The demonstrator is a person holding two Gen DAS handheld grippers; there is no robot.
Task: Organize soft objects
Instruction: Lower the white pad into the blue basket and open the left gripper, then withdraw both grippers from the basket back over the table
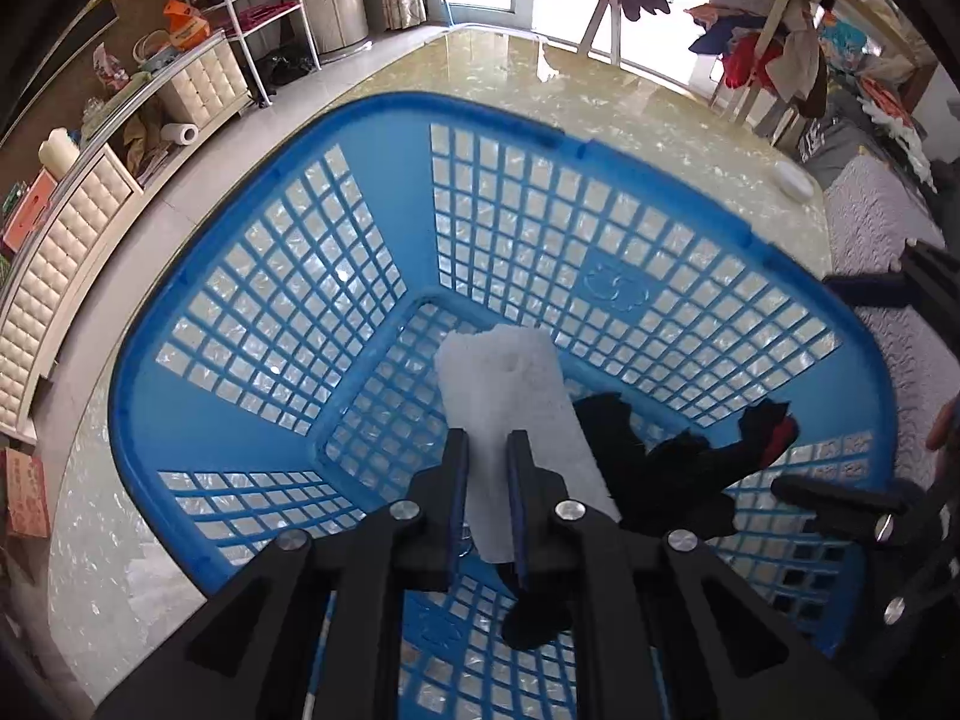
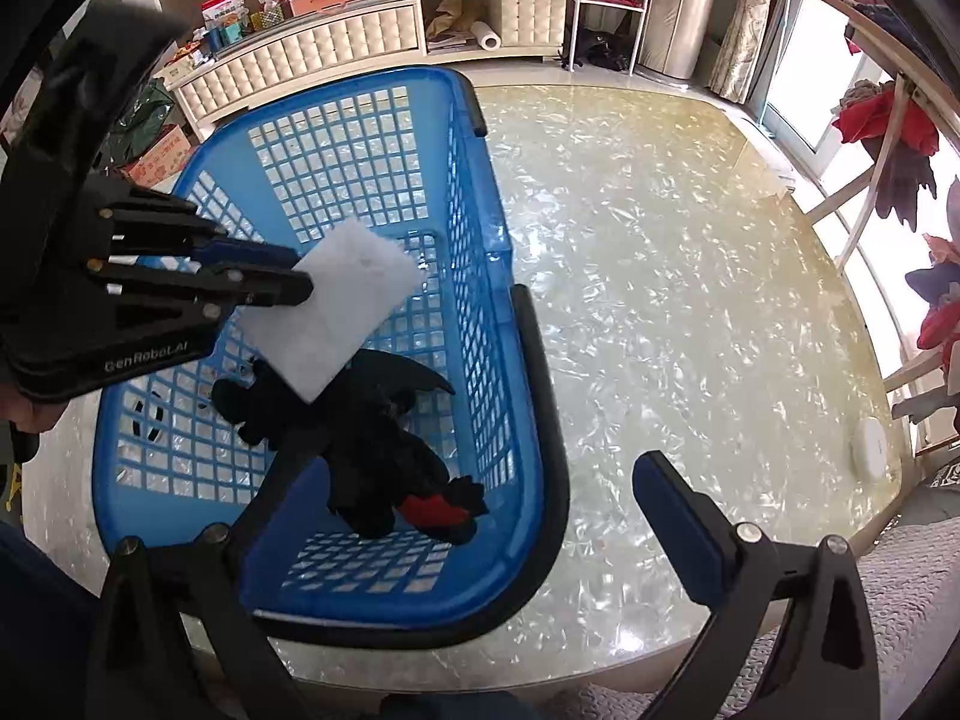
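Observation:
A blue lattice laundry basket [image 1: 384, 114] stands on the pearly table; it also shows in the right wrist view [image 2: 528, 420]. My left gripper [image 1: 487, 450] is shut on a white rectangular sponge pad [image 1: 510, 384] and holds it over the inside of the basket; the right wrist view shows the gripper [image 2: 288, 276] and the pad [image 2: 342, 306] too. A black plush toy with a red patch [image 1: 666, 468] lies on the basket floor, also in the right wrist view [image 2: 384, 450]. My right gripper [image 2: 474, 510] is open and empty at the basket's near right rim.
A small white oval object [image 2: 869, 447] lies at the table's right edge. A cream sideboard [image 2: 336, 42] with clutter stands behind the basket. Clothes hang on wooden racks [image 1: 774, 36] by the windows. A grey textured rug or sofa [image 2: 900, 576] borders the table's near side.

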